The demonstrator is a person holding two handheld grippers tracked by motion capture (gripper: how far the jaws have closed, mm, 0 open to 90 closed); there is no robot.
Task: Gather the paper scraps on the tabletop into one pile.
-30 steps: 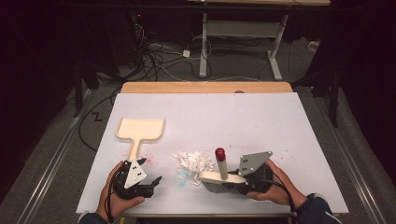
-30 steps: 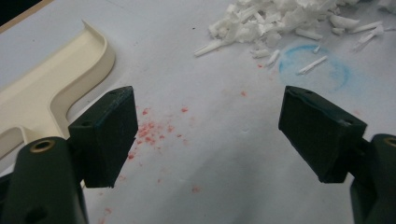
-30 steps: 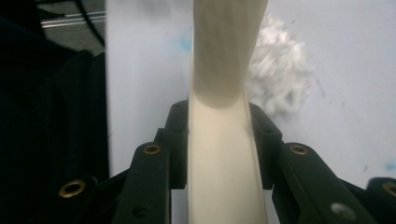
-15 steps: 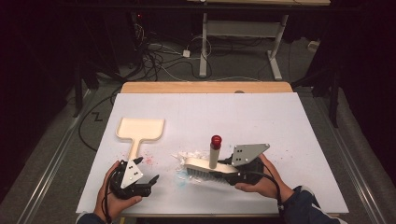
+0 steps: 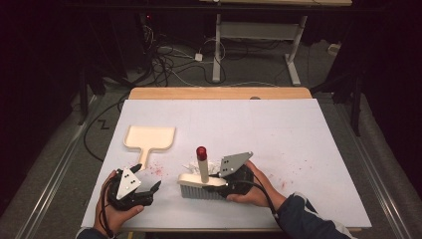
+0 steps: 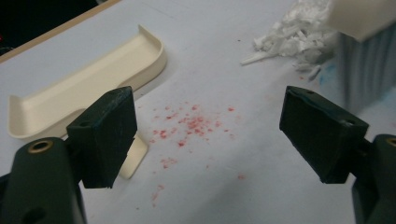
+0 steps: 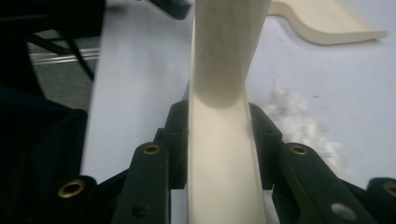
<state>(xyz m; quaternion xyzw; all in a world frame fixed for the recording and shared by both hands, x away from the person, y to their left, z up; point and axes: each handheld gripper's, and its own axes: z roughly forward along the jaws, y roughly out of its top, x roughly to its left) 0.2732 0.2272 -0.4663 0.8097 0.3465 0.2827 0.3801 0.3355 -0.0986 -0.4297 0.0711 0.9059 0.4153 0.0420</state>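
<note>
The white table [image 5: 298,134] takes most of the high view. Low in the middle of the frame, my right gripper [image 5: 226,180] is clamped on the back of the brush [image 5: 201,181], whose bristles rest on the table just below the small heap of white scraps [image 5: 196,164]. The dustpan [image 5: 149,138] lies empty at middle left. My left gripper [image 5: 144,191], lower left, stands wide open and holds nothing. I judge the sweeping only begun: no scraps are in the pan, and red crumbs [image 6: 191,126] also remain.
</note>
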